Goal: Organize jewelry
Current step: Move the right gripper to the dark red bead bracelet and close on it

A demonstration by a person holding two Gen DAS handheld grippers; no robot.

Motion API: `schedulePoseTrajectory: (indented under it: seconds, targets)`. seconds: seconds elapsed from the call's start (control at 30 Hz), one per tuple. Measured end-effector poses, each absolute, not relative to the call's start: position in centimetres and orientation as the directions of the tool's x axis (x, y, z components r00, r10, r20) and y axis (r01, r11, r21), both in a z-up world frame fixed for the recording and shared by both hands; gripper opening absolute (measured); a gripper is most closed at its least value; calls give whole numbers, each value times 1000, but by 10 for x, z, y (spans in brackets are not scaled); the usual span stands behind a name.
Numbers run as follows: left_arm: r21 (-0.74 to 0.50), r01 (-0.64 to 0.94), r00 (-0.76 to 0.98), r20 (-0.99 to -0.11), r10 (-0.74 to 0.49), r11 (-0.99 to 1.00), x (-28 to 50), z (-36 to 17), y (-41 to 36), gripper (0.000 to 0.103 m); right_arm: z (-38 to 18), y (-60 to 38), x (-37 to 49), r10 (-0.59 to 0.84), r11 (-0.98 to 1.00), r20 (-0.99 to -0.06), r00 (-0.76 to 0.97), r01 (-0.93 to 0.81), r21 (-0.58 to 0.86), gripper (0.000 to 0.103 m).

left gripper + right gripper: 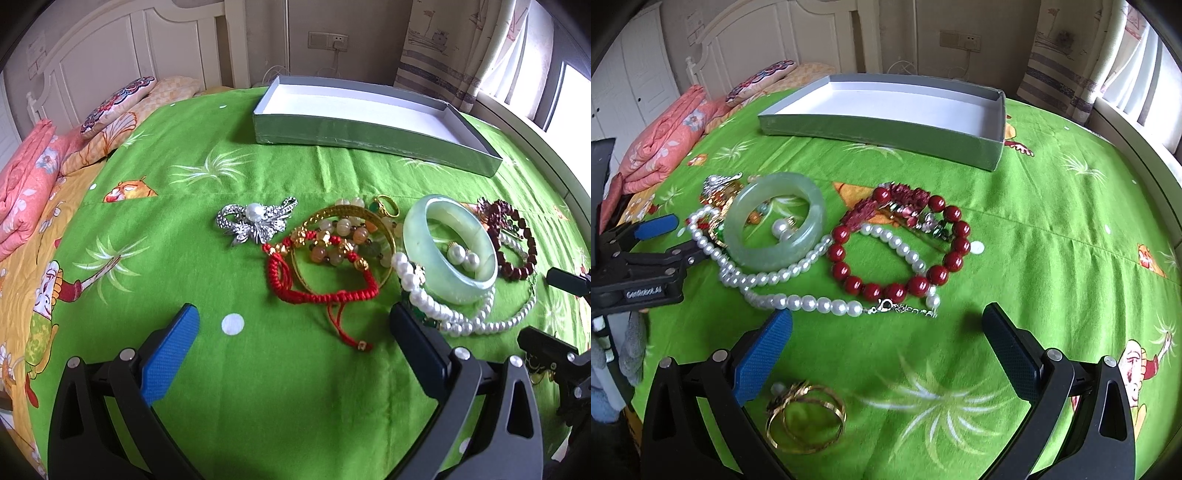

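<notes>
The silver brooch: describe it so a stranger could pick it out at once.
Start at the open grey box at the far side of the green bedspread, then come toward the camera to the heap of jewelry. The silver brooch lies at the heap's left end, beside the red cord bracelet. It alone is sparkling silver leaves around one white pearl, not a ring or string of beads.

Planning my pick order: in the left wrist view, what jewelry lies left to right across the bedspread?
silver pearl brooch → red cord bracelet → jade bangle → dark red bead bracelet
</notes>
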State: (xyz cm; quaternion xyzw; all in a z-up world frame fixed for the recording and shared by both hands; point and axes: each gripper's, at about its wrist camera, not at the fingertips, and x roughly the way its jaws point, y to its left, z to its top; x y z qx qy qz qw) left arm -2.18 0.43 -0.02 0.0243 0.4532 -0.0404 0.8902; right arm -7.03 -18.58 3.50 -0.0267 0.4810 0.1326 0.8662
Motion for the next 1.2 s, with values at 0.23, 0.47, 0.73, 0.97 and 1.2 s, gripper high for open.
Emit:
schedulePoseTrajectory:
  seconds: [0.23, 0.47, 0.73, 0.97, 1.2]
  targets:
    - [-25, 98, 595, -800, -79, 995, -48, 1, 18, 101, 41, -188, -109, 275, 928, -821, 501, -362, 89, 98]
    - [-183, 85, 621, -759, -196, 979, -55, 7, 41, 101, 63, -204, -108, 318, 940, -708, 631, -309, 146, 86]
    - [-177, 77, 623, -760, -186, 981, -54, 8, 41, 101, 63, -222, -92, 276, 961, -680, 679, -199, 190, 65]
    - [-165, 77, 623, -762, -176, 983, -53, 7, 38, 101, 59, -225, -47, 169, 985, -748, 642, -127, 113, 53]
    - [-161, 77, 623, -763, -174, 984, -53, 7, 38, 101, 45, -227, -14, 170, 983, -787, 593, -155, 96, 41]
